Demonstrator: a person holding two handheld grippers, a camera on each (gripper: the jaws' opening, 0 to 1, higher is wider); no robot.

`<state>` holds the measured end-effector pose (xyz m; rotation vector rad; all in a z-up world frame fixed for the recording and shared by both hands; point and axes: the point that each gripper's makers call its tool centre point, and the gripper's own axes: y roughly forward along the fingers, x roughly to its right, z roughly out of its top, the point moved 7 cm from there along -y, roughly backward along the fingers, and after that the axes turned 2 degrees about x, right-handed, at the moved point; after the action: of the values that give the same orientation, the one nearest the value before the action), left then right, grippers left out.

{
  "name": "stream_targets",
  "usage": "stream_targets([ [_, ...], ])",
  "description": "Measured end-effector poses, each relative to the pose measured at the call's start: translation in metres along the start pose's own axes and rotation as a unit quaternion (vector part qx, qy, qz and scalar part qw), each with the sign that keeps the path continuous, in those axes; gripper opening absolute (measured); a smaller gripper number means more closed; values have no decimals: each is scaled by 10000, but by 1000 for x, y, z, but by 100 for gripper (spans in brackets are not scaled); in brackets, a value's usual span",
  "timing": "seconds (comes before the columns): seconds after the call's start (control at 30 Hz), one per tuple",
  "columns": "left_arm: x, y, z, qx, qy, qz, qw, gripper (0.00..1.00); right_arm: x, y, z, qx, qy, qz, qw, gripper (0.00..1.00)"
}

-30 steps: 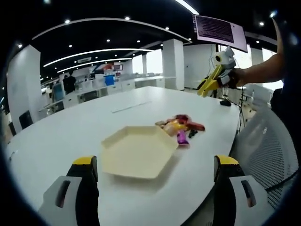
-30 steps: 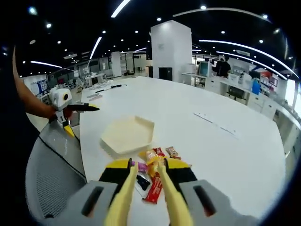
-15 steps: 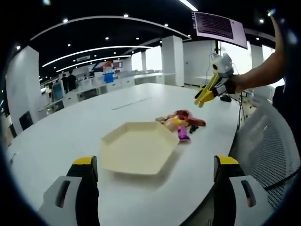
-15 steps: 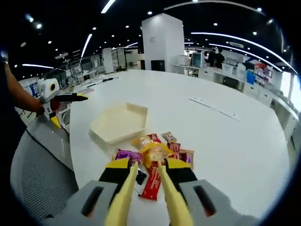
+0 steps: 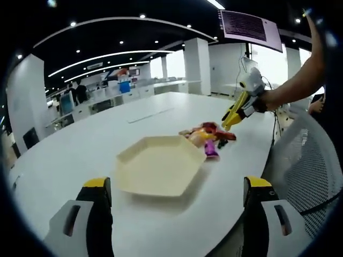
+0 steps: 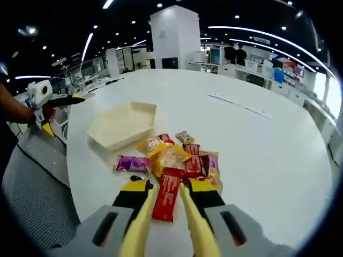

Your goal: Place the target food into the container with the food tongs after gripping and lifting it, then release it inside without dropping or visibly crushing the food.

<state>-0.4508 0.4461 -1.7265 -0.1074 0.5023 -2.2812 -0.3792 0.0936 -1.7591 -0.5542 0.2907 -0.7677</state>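
The right hand-held gripper [image 6: 165,199] holds yellow plastic tongs [image 6: 161,225], slightly open, over the red snack packet [image 6: 165,194] near the white counter [image 6: 268,155] edge. The left hand-held gripper [image 5: 174,198] is wide open and empty behind the cream six-sided tray [image 6: 122,124]. A hard squeeze could crush the snack.

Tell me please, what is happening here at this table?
A person holds a gripper in each hand over a white table. The right gripper carries yellow tongs, poised just above a pile of wrapped snacks. The hexagonal tray beside the pile holds nothing yet. The left gripper is open, holding nothing.
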Motion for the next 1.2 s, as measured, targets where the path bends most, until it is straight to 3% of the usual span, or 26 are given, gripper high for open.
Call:
stream_targets([
  [0.37, 0, 0, 0, -32, 2, 12, 10000, 97, -4, 11, -13, -159, 95, -23, 9998, 27],
  [0.5, -1, 0, -1, -55, 11, 26, 10000, 97, -5, 17, -18, -331, -75, -88, 9994, 26],
  [0.93, 1, 1, -2, -64, 15, -30, 10000, 97, -3, 10, -16, -540, 106, -50, 9985, 24],
  [1.03, 1, 1, -1, -39, 3, -52, 10000, 97, -1, 7, -19, -693, -80, -100, 9975, 24],
  [1.2, 2, 1, -1, -20, -19, -78, 10000, 97, 2, 7, -19, -679, -41, -44, 9977, 24],
])
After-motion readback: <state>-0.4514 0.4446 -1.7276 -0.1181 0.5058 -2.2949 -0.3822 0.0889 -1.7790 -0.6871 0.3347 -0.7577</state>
